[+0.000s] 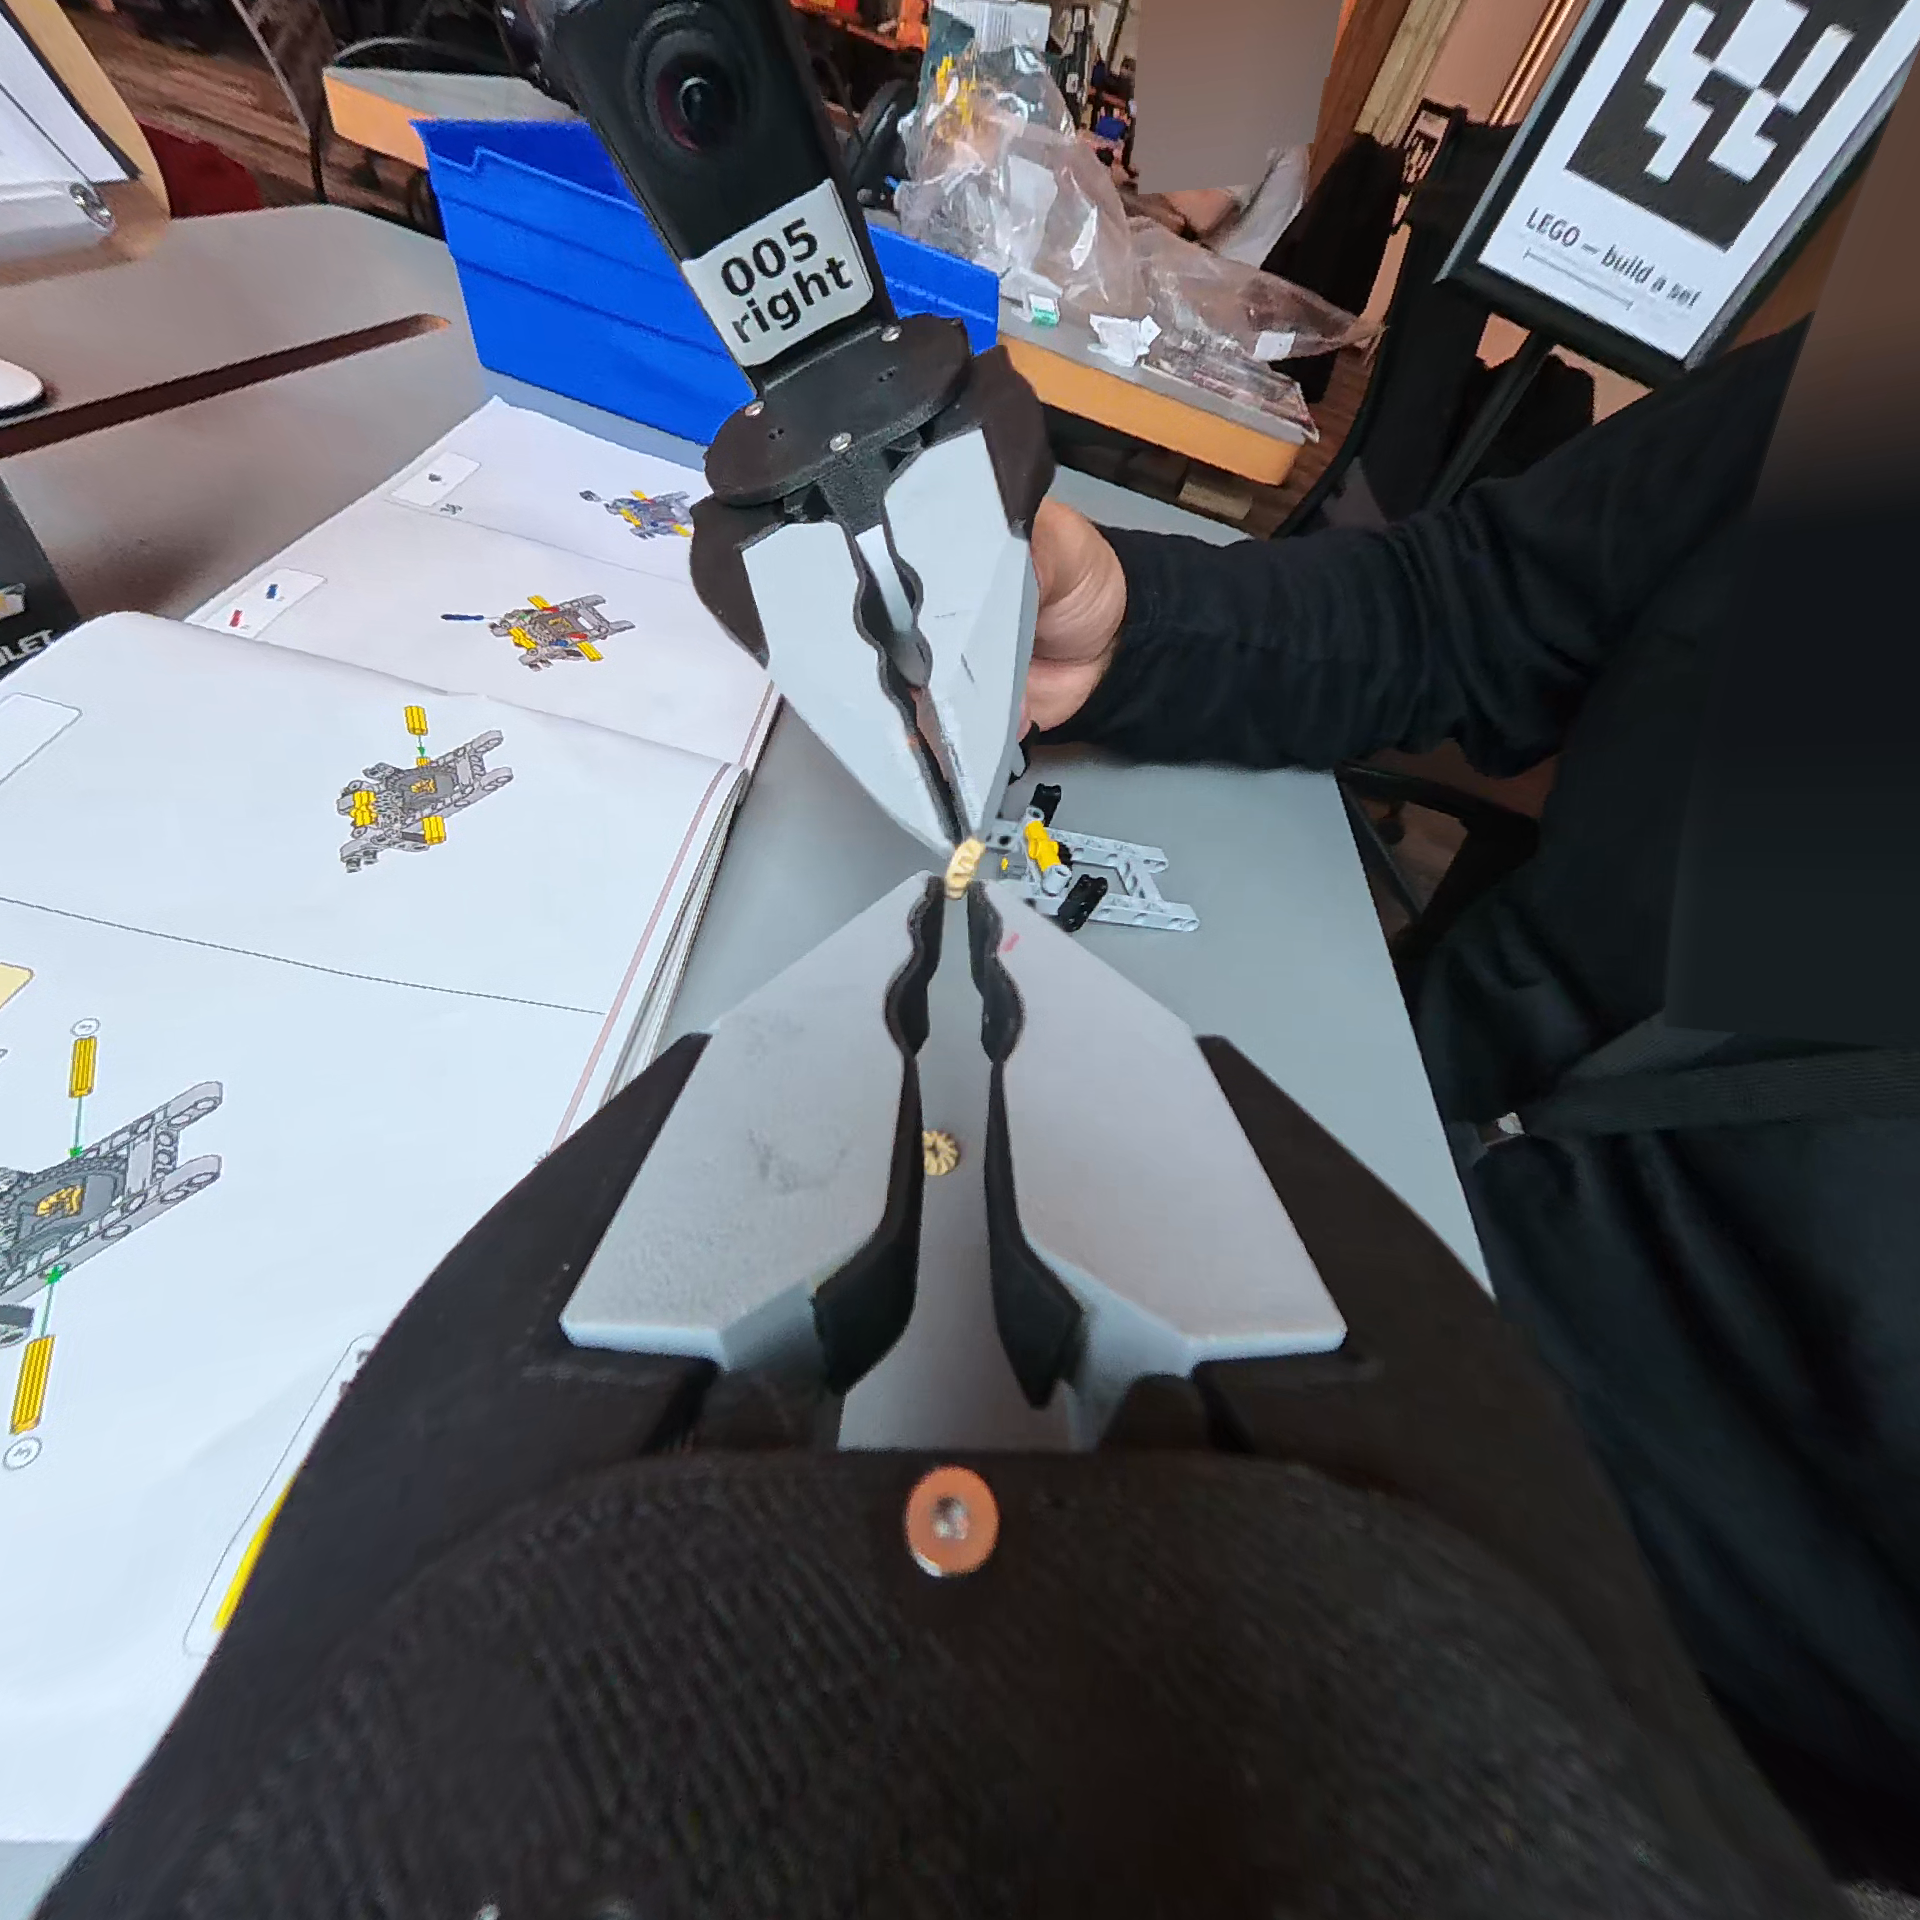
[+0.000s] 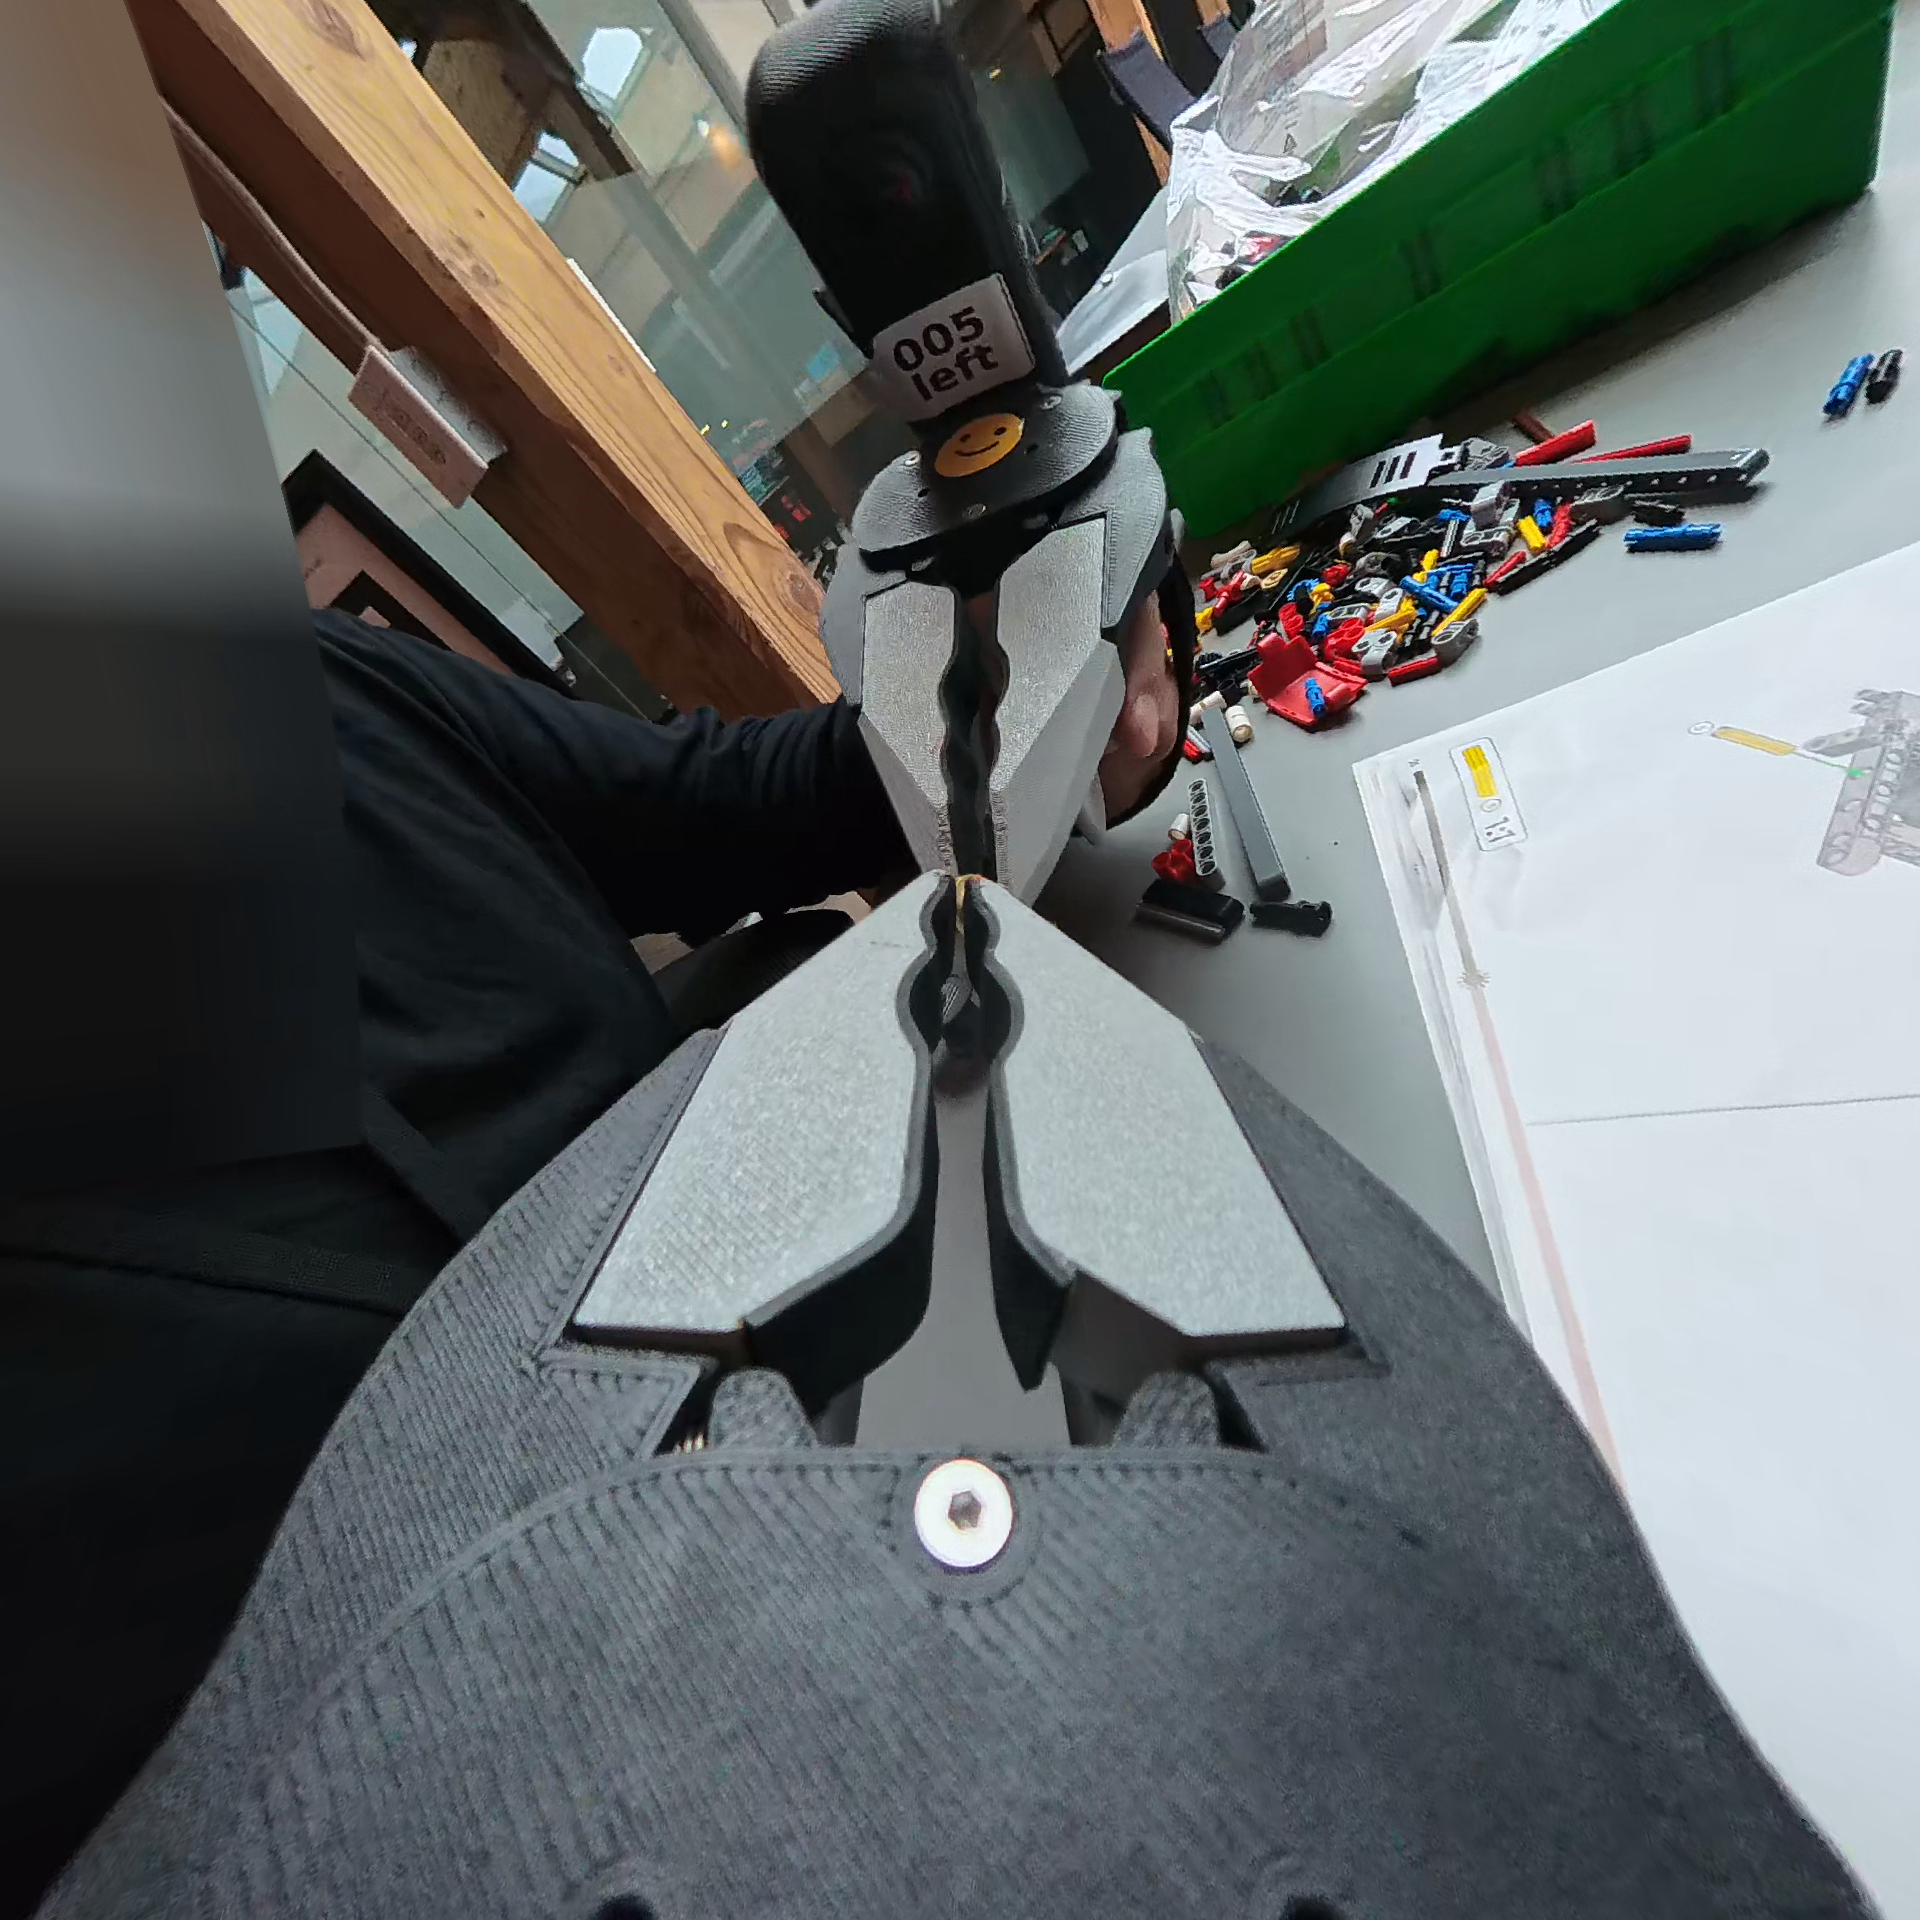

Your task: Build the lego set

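Here, I hold a tan gear (image 1: 964, 864) in mid-air between both tips: right gripper (image 1: 954, 831) pinching it, left gripper (image 1: 951, 902) slightly parted. I should close left before right releases.

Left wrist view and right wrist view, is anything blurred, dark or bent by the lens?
Left wrist view: wide-angle bend at the booklet, dark vignette at right, gear sharp. Right wrist view: dark smear at left, brick pile fairly sharp, bin edges curved.

white printed tag (image 1: 790, 275) on right gripper (image 1: 958, 831), similar label (image 2: 948, 353) on left gripper (image 2: 964, 881), captioned framed sign (image 1: 1662, 177), numbered booklet page (image 2: 1662, 935)
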Demonstrator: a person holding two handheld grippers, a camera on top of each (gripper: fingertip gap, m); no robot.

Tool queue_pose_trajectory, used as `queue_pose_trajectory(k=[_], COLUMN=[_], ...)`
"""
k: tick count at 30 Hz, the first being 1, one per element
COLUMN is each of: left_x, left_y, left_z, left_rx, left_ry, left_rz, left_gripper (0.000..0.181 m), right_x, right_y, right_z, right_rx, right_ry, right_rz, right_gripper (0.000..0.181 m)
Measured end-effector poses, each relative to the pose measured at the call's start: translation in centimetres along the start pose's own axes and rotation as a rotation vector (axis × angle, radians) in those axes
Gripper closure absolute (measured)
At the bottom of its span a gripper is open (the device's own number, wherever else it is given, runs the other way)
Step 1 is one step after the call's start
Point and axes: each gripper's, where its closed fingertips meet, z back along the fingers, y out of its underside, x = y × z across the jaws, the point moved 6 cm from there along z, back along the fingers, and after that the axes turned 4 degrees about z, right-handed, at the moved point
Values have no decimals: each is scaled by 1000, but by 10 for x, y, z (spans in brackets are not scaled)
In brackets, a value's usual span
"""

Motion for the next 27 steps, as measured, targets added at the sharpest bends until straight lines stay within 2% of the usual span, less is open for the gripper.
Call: queue_pose_trajectory(k=[7, 10, 18, 27], left_x=[0, -1, -4, -4], left_y=[-2, -2, -3, -2], left_z=[2, 2, 3, 4], left_rx=[-53, -44, -52, -48], left_ry=[57, 45, 16, -26], left_rz=[57, 32, 3, -24], left_gripper=[174, 179, 180, 180], right_x=[0, 2, 5, 7], right_y=[1, 2, 0, 0], right_z=[0, -1, -1, 4], right_rx=[12, 10, 3, 62], right_ry=[16, 6, 34, 140], right_rz=[28, 33, 83, 173], right_gripper=[181, 181, 181, 181])
